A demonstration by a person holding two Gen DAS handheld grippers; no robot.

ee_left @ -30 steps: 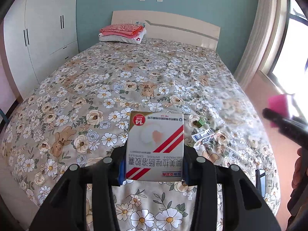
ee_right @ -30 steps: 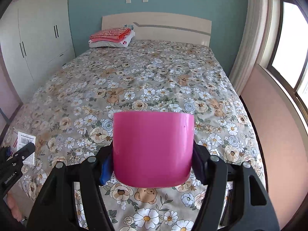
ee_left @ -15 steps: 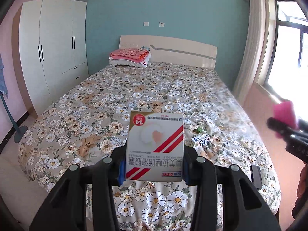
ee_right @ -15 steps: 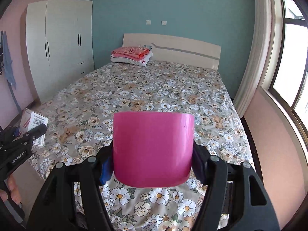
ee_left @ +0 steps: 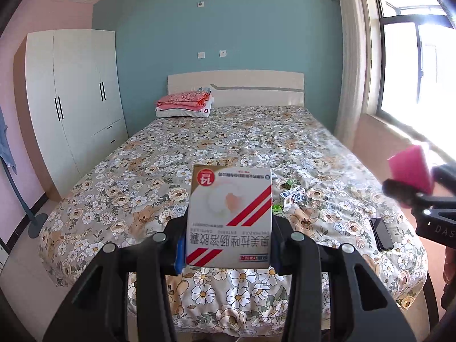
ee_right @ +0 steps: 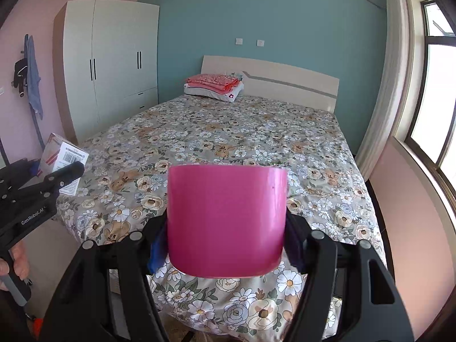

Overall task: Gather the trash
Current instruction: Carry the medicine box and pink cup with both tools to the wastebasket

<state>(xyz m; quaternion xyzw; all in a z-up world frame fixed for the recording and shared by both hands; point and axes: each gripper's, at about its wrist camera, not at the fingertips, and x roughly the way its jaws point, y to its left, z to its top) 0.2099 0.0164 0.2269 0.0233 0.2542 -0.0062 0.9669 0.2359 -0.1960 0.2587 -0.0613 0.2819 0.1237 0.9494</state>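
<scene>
Cardboard medicine box, white with red stripes [ee_left: 228, 218], is clamped upright between my left tongs [ee_left: 228, 248], held in the air off the foot edge of the flower-print bed [ee_left: 199, 142]. Pink plastic cup [ee_right: 226, 219] is squeezed between my right tongs [ee_right: 225, 245], also off the foot edge, nearer the right corner. Both items are in hand, none binned; no bin visible in either view.

More trash on the bed near the right edge: small white carton [ee_left: 293, 195], green scraps [ee_left: 289, 183], both just beside each other. Black phone [ee_left: 381, 233] lies near the foot-right corner, not trash in my judgement.

Risks: both tongs are full, so I can't pick the leftovers until I drop these. The cup is smooth and rounded, gripped on its sides, so it could slip or squirt out if pressure eases. The box is light and thin-walled; too hard a squeeze would crush it. Swinging round with no bin in sight, the two tongs could knock together.
</scene>
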